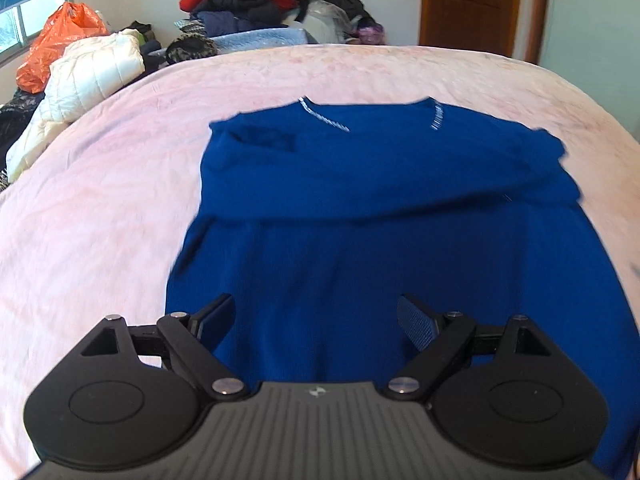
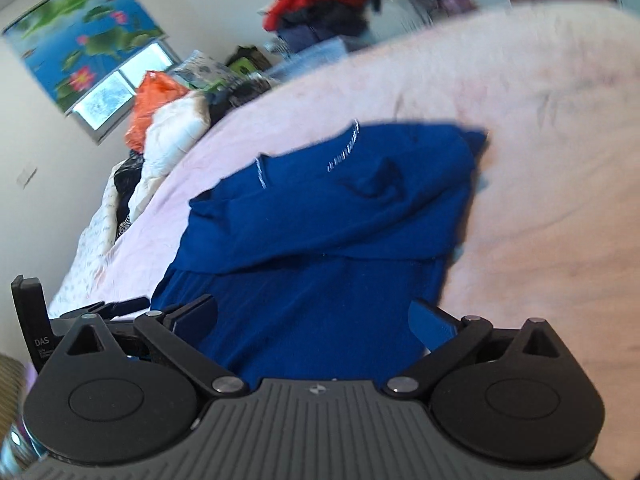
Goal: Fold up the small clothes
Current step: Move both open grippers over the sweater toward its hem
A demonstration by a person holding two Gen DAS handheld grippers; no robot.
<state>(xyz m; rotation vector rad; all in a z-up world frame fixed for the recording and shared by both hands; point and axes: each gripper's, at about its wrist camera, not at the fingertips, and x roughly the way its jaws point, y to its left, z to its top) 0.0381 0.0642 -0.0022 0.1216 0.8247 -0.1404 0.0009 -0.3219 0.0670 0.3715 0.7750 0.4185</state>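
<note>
Lying flat on the pink bedspread, the blue T-shirt sits with its neckline at the far end and its lower part nearest your claws; the upper portion, sleeves tucked in, forms a doubled band across the chest with a fold line running side to side. In the right wrist view the same blue T-shirt appears tilted, with the pink bedspread rising to its right.

Your left claw is spread wide, its two fingers well apart over the lower cloth and gripping nothing. You cannot tell whether its fingertips touch the fabric.

Your right claw is likewise wide open above the lower part of the shirt, holding nothing. At the left margin of that view, part of the other black device shows just beside it.

Beyond the bed, note a white padded jacket and an orange plastic bag to the left, a heap of clothes with red garments against the far wall, and a brown wooden door to the right. A lotus-print window blind hangs over a window at upper left.
</note>
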